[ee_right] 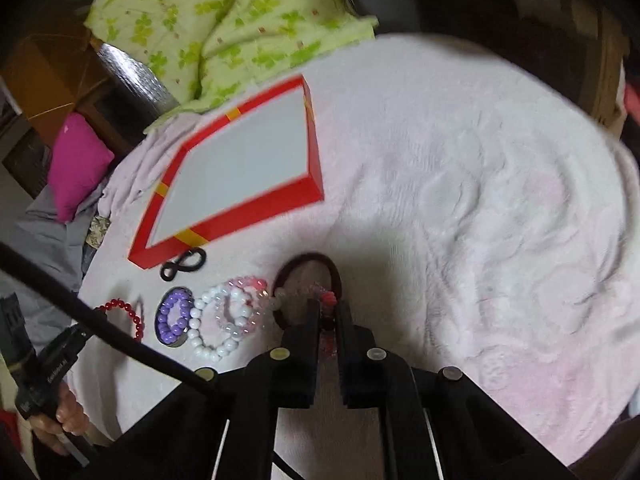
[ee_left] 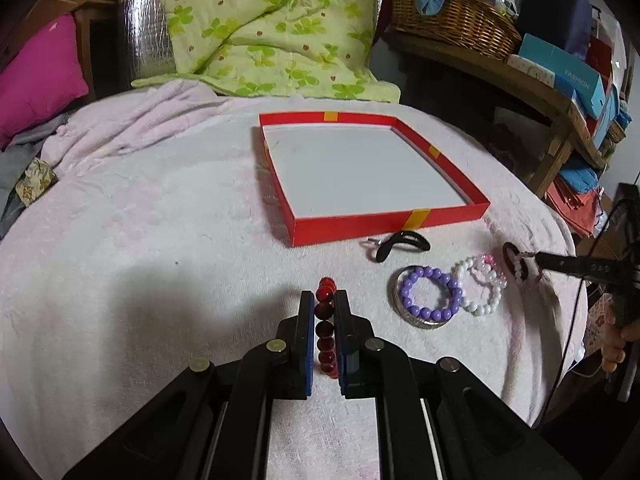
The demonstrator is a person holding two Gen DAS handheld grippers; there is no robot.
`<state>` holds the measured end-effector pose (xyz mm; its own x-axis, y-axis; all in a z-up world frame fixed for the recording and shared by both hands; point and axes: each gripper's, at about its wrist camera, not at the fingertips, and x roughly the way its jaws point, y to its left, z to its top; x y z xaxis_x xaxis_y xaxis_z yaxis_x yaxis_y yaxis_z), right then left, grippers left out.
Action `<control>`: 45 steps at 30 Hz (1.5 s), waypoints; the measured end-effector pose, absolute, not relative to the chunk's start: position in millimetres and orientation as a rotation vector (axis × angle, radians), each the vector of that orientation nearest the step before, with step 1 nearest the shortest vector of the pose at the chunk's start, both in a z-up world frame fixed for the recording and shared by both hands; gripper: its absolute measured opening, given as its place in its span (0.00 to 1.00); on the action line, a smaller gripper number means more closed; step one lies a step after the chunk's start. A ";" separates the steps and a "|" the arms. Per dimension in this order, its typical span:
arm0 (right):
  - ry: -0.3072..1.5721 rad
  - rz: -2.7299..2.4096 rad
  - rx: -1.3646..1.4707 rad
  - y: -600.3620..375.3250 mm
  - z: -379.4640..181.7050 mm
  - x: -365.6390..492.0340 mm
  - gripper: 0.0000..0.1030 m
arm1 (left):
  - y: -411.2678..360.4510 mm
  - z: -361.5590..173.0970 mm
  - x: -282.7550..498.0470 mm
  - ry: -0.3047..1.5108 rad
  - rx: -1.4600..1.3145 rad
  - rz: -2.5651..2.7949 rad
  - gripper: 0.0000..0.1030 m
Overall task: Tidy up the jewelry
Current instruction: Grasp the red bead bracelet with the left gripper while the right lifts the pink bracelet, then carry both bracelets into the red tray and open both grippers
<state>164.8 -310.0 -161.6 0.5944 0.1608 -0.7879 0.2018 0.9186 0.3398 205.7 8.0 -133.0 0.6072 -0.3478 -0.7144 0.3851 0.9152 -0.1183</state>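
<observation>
The left gripper is nearest in its own view, and its 2 fingers are pinching a red bead bracelet, which stands on edge between the blue pads, above the white blanket. In the right wrist view the same bracelet shows as a red arc at the left, near a hand that grips the left tool's handle.

The right gripper has its fingers pressed nearly together on a small pink beaded piece. This piece lies across a dark brown ring and seems to be joined to it; the picture is blurred there, so I cannot tell more.

A little further on the blanket lie 3 other pieces close together: a purple bead bracelet that rests inside a silver bangle, a white bead bracelet touching it, and a clear pink bracelet overlapping the white one. Beyond them is a black hair clip, just beside the front wall of the red box lid. The lid is shallow, with a white inside and yellow tape marks.

Behind the table is a green flowered quilt, a pink cushion at the left and a wicker basket at the right.
</observation>
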 end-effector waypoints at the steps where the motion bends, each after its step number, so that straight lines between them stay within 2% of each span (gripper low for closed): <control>1: 0.905 -0.016 0.428 -310.5 -154.0 160.8 0.08 | 6.7 -130.9 204.5 0.806 0.053 -0.423 0.09; 9: 0.734 0.056 0.532 -311.3 -121.1 152.1 0.08 | -4.4 -107.2 201.7 0.723 0.047 -0.454 0.09; 18: 0.669 0.113 0.595 -279.7 -104.4 221.0 0.08 | -30.7 -84.5 255.4 0.654 0.070 -0.465 0.09; 26: 0.772 0.123 0.616 -252.9 -135.7 294.4 0.09 | -54.8 -116.3 308.4 0.726 0.067 -0.463 0.10; 33: 0.848 0.053 0.614 -263.5 -158.4 310.0 0.12 | -65.2 -147.0 320.6 0.836 0.111 -0.426 0.12; 34: 0.849 0.038 0.618 -267.9 -157.3 308.6 0.16 | -65.3 -148.2 318.8 0.840 0.120 -0.427 0.15; 37: 0.817 -0.002 0.632 -282.2 -149.1 296.8 0.62 | -65.4 -150.3 312.3 0.847 0.141 -0.436 0.21; 40: 0.751 -0.035 0.617 -295.7 -136.6 280.9 0.63 | -62.7 -155.3 309.8 0.874 0.145 -0.429 0.21; 45: 0.744 -0.091 0.689 -322.0 -133.5 261.3 0.63 | -54.4 -149.0 303.6 0.873 0.113 -0.422 0.21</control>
